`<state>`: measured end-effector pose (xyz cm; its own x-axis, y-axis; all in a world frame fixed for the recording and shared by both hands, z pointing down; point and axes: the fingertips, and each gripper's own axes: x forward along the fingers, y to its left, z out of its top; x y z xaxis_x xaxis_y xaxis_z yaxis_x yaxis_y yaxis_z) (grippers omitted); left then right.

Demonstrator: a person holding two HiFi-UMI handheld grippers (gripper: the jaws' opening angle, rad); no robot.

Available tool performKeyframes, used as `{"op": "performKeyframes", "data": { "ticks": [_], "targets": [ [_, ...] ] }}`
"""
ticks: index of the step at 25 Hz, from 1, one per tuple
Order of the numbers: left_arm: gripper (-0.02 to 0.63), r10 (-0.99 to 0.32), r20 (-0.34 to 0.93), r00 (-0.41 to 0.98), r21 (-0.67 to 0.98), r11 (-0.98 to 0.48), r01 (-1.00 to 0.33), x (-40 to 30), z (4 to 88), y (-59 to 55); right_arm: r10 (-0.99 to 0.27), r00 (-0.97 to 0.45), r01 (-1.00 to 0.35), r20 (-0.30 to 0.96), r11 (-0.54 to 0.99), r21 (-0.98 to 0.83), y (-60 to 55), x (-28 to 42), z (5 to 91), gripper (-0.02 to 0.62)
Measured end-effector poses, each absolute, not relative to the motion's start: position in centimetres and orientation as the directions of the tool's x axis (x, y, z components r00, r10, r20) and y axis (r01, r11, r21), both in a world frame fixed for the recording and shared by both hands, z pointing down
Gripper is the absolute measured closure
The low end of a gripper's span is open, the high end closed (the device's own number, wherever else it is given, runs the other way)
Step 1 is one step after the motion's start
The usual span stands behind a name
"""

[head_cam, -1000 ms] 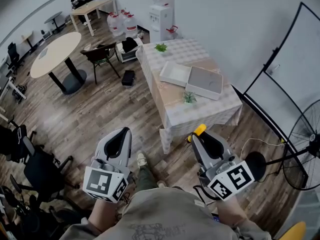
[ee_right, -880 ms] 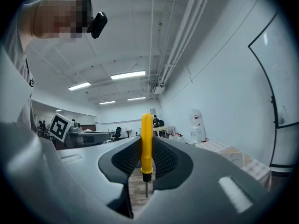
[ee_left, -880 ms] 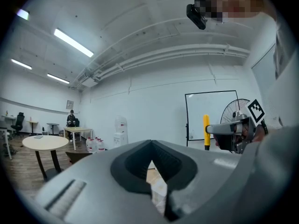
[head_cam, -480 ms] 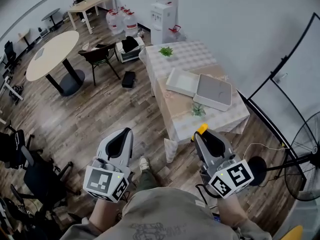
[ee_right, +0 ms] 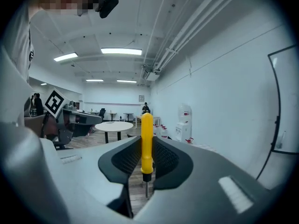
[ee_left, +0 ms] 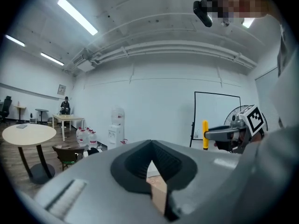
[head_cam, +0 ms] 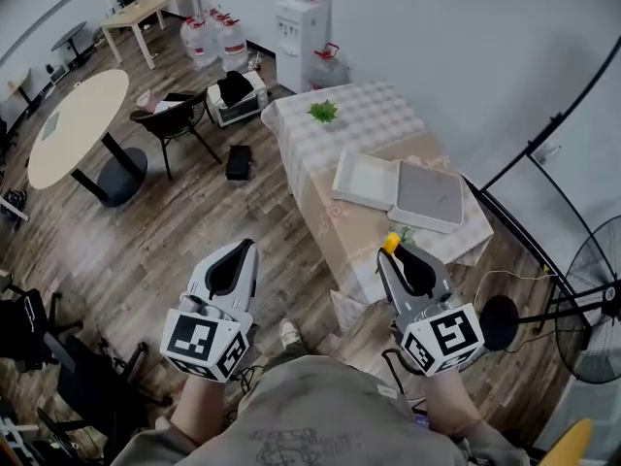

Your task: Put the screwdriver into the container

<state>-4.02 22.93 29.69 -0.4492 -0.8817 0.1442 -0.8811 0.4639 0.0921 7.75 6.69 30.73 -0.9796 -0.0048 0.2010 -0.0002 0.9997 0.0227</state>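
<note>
My right gripper (head_cam: pixel 392 253) is shut on a yellow-handled screwdriver (head_cam: pixel 390 244), held in the air before the near end of a cloth-covered table (head_cam: pixel 364 115). In the right gripper view the screwdriver (ee_right: pixel 146 141) stands upright between the jaws, handle up, its thin shaft pointing down. An open white container (head_cam: pixel 363 178) lies on the table with its grey lid (head_cam: pixel 430 194) beside it. My left gripper (head_cam: pixel 243 249) hangs over the wooden floor to the left, shut and empty. The left gripper view shows its jaws closed and my right gripper (ee_left: pixel 209 134) with the screwdriver (ee_left: pixel 204 134) off to the right.
Two small green plants (head_cam: pixel 323 112) (head_cam: pixel 406 233) sit on the table. A water dispenser (head_cam: pixel 296 22) and bottles (head_cam: pixel 209 37) stand at the back, a round table (head_cam: pixel 68 129) and chair (head_cam: pixel 170 115) to the left. A fan (head_cam: pixel 592 289) and a black frame stand on the right.
The table and container have come nearer and now lie just beyond my right gripper. Both grippers keep their pose, the right one still shut on the screwdriver.
</note>
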Motion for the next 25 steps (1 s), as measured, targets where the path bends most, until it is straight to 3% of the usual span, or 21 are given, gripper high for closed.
{"op": "performKeyframes", "data": {
  "ticks": [9, 25],
  "targets": [
    [0.606, -0.907, 0.181, -0.380, 0.088, 0.399, -0.913, -12.8, 30.9, 20.8, -0.125, -0.951, -0.105, 0.282, 0.991, 0.085, 4.3, 0.2, 33.1, 0.498],
    [0.606, -0.937, 0.234, -0.258, 0.091, 0.286, -0.954, -19.7, 34.9, 12.0, -0.237, -0.888, -0.183, 0.394, 0.968, 0.171, -3.7, -6.6, 38.7, 0.497]
  ]
}}
